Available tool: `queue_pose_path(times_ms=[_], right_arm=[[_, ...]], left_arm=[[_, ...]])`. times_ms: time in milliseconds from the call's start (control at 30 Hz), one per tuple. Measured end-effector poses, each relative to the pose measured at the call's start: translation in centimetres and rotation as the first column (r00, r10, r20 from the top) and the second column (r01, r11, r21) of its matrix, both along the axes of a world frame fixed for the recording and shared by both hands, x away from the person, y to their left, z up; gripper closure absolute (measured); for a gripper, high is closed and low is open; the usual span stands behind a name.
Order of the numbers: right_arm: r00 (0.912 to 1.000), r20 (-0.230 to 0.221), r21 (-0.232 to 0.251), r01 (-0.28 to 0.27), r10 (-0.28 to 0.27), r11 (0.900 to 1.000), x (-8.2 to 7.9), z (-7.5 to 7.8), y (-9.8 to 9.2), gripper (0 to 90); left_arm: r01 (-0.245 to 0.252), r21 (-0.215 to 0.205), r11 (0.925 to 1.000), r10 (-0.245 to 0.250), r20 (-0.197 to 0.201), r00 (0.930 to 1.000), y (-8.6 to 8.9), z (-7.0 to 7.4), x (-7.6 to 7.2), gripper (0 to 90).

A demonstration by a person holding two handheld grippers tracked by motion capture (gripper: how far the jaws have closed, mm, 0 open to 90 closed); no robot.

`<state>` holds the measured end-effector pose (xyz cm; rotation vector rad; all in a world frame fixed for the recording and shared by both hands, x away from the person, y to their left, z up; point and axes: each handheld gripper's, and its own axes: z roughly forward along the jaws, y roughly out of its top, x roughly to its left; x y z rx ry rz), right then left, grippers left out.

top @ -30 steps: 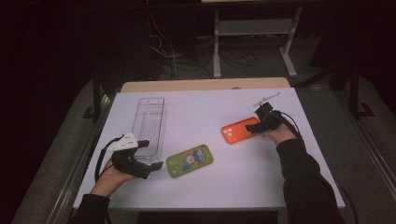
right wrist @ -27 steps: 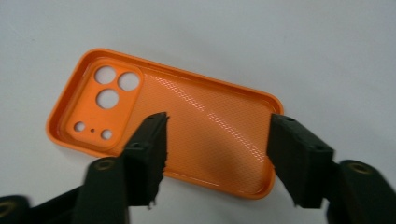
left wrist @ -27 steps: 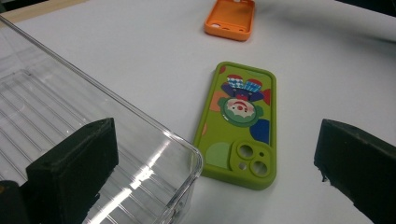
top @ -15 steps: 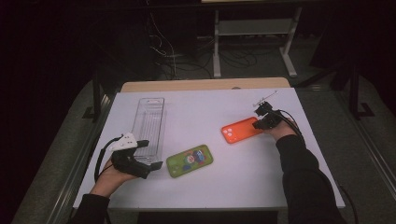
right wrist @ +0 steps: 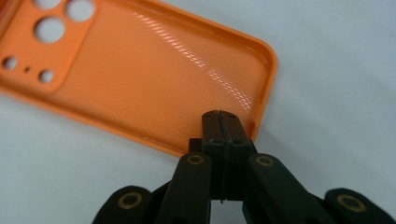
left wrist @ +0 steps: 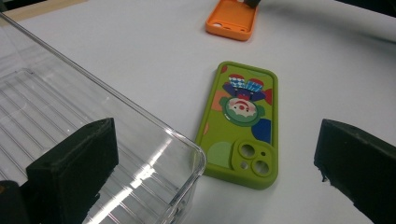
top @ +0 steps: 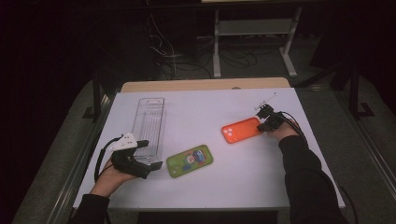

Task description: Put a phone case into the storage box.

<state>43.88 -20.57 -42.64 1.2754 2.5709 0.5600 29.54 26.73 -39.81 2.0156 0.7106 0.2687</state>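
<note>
Bare table (top: 280,186) lies between the green phone case (top: 189,160) and orange phone case (top: 241,130); the clear tray (top: 149,123) blocks the left.

You are wearing dark long sleeves (top: 306,182) and carrying two black grippers. The left gripper (top: 140,163) is bearing a pale three-cornered plate (top: 124,142) and trailing a black cable (top: 100,156); the right gripper (right wrist: 219,122) is showing brass-ringed rivets (right wrist: 195,159) on its links.

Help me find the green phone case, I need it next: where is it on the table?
In the high view, the green phone case lies flat near the table's front edge, left of centre, between the clear tray and the orange phone case.
</note>
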Motion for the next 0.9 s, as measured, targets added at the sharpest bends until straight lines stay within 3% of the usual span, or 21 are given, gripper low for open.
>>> queue_pose_path(times_ms=[200,500,900], right_arm=[[0.9981,-0.011,0.007,-0.061,0.061,0.998,-1.7,0.1,-0.1,88.4],[0.9946,-0.016,0.051,-0.101,0.102,0.994,-4.4,0.0,-0.4,88.4],[0.9777,-0.037,0.087,-0.203,0.207,0.975,-7.4,0.1,0.4,88.4]], left_arm=[[0.003,0.000,1.0000,-0.003,0.002,1.0000,-0.1,0.0,0.0,0.0],[0.003,-0.002,1.0000,-0.003,-0.001,1.0000,-0.2,-0.1,-0.1,0.0],[0.003,-0.003,1.0000,-0.003,-0.005,1.0000,-0.2,-0.1,-0.1,0.0]])
